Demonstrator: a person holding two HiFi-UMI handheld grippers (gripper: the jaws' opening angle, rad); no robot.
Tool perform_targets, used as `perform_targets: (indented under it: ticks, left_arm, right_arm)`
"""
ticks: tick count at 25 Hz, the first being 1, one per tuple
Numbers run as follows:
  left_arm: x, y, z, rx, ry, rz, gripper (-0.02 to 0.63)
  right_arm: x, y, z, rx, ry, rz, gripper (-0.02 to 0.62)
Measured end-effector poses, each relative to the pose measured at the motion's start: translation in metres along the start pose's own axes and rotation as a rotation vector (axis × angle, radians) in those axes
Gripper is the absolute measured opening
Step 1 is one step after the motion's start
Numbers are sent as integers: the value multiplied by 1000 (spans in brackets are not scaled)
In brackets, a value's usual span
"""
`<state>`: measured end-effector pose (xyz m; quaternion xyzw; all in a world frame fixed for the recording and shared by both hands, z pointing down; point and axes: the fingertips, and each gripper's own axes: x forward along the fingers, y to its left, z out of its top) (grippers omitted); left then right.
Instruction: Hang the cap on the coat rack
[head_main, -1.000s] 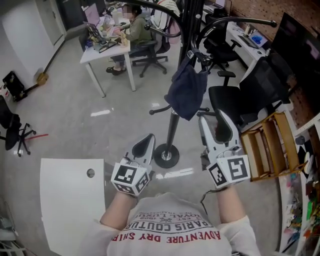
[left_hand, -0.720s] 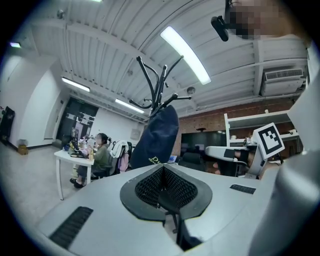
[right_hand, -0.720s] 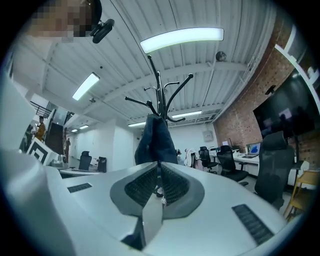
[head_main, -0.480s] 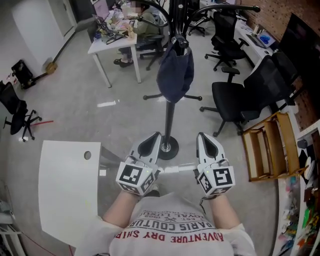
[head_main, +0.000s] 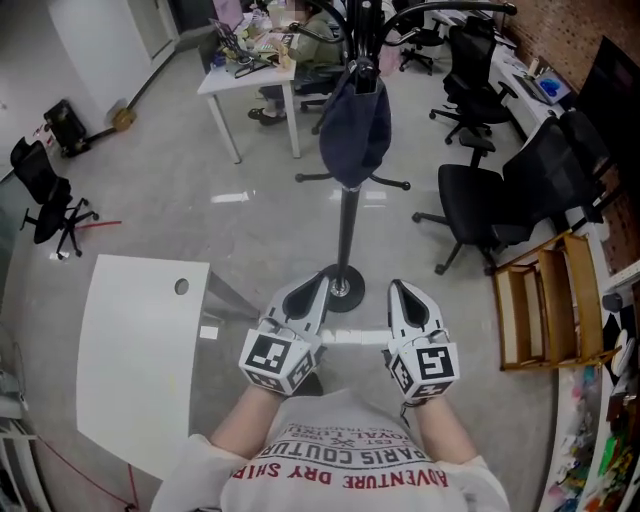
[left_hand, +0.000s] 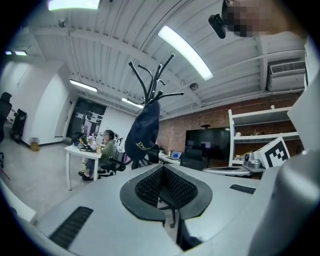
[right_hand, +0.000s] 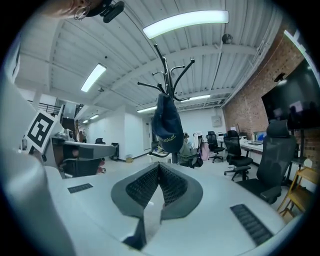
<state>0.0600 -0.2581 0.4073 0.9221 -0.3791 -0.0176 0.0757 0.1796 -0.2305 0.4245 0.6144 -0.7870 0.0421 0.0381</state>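
Observation:
A dark blue cap (head_main: 355, 125) hangs from a hook of the black coat rack (head_main: 346, 240), which stands on a round base on the floor. The same cap (left_hand: 143, 131) shows in the left gripper view, and in the right gripper view the cap (right_hand: 167, 124) hangs below the rack's prongs. My left gripper (head_main: 307, 290) and right gripper (head_main: 402, 294) are held side by side close to my body, well short of the rack. Both are shut with nothing between the jaws.
A white table (head_main: 140, 350) stands at my left. Black office chairs (head_main: 490, 200) and a wooden folding chair (head_main: 550, 310) are at the right. A person sits at a white desk (head_main: 250, 75) behind the rack.
Both grippers have pulled back from the rack towards my body. The right gripper, open a second ago below the cap, is now shut and empty. The cap stays on the hook.

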Motion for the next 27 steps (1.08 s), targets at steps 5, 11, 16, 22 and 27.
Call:
perform_targets:
  ticks: [5, 11, 16, 22, 27]
  left_arm:
    - [-7, -1, -2, -27, -2, 18, 5]
    - [-9, 0, 2, -34, -9, 20, 5]
    - [-12, -1, 0, -38, -9, 19, 5]
    - [-13, 2, 0, -41, 1, 34, 5]
    - [-18, 6, -1, -43, 9, 53, 5]
  right_arm:
    - [-5, 10, 2, -28, -4, 24, 14]
    - [-8, 10, 5, -35, 4, 18, 14]
    - [-10, 14, 9, -30, -8, 29, 14]
    - [-10, 12, 13, -53, -8, 18, 14]
    - [-12, 13, 14, -61, -5, 14, 14]
